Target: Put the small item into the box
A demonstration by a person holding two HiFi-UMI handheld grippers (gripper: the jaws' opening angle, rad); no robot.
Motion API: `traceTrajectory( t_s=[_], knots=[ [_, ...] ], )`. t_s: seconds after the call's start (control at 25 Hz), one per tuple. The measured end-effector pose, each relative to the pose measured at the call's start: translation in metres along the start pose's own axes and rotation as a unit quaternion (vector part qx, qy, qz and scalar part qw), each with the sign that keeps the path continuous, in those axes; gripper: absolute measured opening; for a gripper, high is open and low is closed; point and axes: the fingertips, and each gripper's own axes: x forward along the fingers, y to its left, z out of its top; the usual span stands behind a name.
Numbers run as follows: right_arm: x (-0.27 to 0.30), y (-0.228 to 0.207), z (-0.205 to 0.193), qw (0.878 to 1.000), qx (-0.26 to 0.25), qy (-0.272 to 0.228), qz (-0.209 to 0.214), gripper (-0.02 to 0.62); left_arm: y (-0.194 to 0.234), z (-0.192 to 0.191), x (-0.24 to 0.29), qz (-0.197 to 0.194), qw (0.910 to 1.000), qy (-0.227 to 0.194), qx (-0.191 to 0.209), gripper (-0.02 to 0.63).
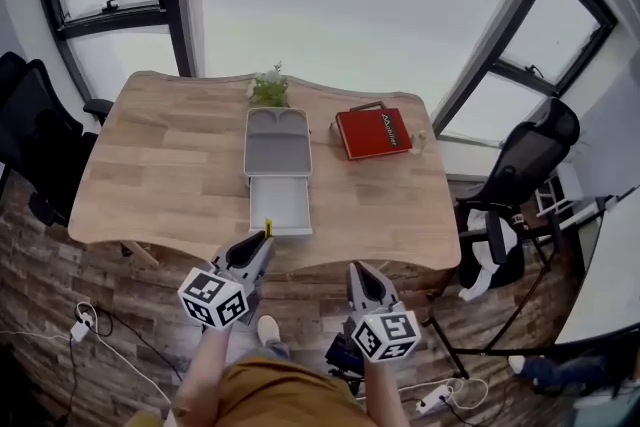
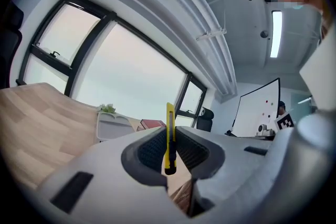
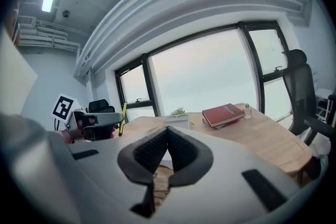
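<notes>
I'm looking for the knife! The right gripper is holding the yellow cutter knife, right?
No, the left gripper is holding the yellow cutter knife; the left gripper view shows it between its jaws. The right gripper is shut, empty.

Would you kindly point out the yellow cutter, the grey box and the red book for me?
yellow cutter point(image 2: 169, 136): left gripper view, middle of its body.
grey box point(image 1: 280, 203): head view, bare floor of its near half.
red book point(image 1: 373, 131): head view, cover centre.
</notes>
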Motion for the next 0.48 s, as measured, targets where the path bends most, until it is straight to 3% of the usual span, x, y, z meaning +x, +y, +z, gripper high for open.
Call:
traceTrajectory(
  t_s=[0.48],
  knots=[
    [0.059, -0.018, 0.012, 1.000, 0.021, 0.009, -0.018, 0.005, 0.048, 0.007, 0.043, -0.005, 0.9995, 0.030, -0.002, 0.054]
  ],
)
